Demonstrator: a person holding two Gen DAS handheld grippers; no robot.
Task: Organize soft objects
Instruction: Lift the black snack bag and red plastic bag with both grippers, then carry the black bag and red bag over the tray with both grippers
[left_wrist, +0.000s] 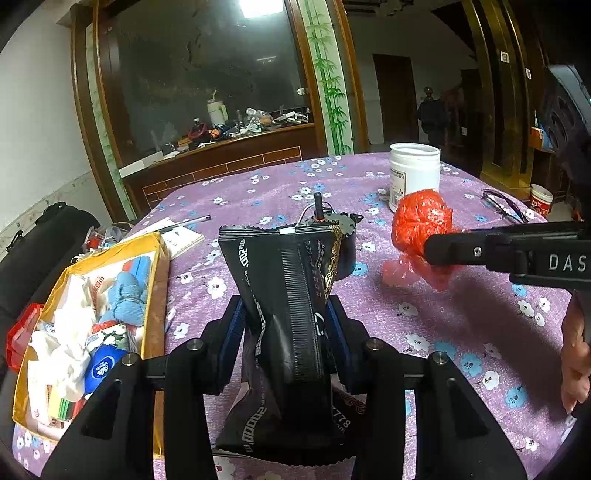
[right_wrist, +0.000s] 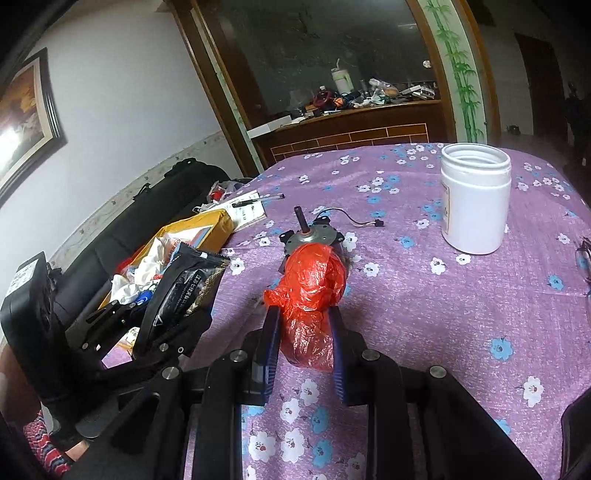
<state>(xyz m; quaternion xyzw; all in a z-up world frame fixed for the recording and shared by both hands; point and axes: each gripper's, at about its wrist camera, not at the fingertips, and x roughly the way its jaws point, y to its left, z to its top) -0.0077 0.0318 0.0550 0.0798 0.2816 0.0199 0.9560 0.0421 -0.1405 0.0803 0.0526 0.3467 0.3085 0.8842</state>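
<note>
My left gripper (left_wrist: 290, 325) is shut on a black foil packet (left_wrist: 291, 295) with white and gold print, held upright above the purple flowered tablecloth. My right gripper (right_wrist: 304, 325) is shut on a crumpled red plastic bag (right_wrist: 308, 288), lifted just over the cloth. In the left wrist view that red plastic bag (left_wrist: 421, 221) hangs at the right, pinched by the right gripper's black fingers (left_wrist: 454, 249). The right wrist view shows the left gripper (right_wrist: 173, 306) and the black foil packet (right_wrist: 188, 284) at the left, beside the yellow box. The yellow cardboard box (left_wrist: 153, 295) at the table's left edge holds several soft items, white cloths and a blue knit piece among them.
A small motor (right_wrist: 314, 240) with a shaft and wires lies mid-table behind the bag. A white open jar (right_wrist: 476, 199) stands at the far right. A notepad and pen (right_wrist: 255, 206) lie behind the box. Glasses (left_wrist: 502, 206) rest near the right edge. A dark sofa (right_wrist: 147, 221) flanks the table's left.
</note>
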